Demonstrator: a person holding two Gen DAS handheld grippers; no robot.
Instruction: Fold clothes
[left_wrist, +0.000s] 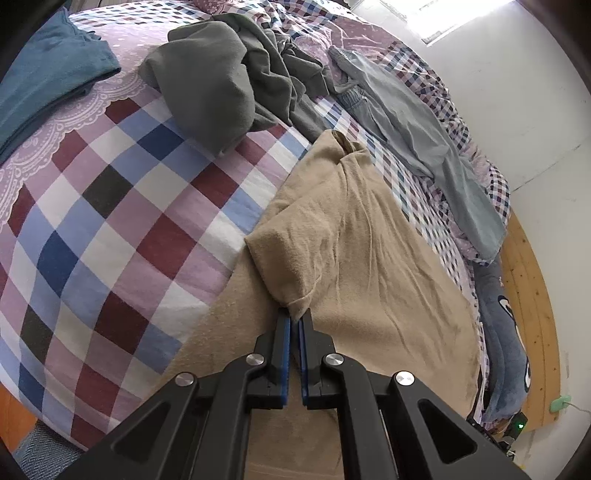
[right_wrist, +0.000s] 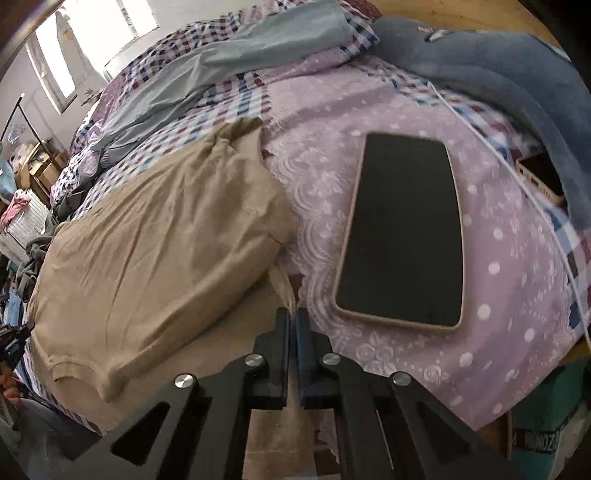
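My left tongs are clenched on a corner of the tan shirt, and my right tongs pinch a thin edge of the same shirt. It lies partly folded near the bed's edge on the checked cover, soft and creased, one flap doubled over. A dark phone rests face up just beside it. A grey garment and a pale blue one lie further in. I read no labels.
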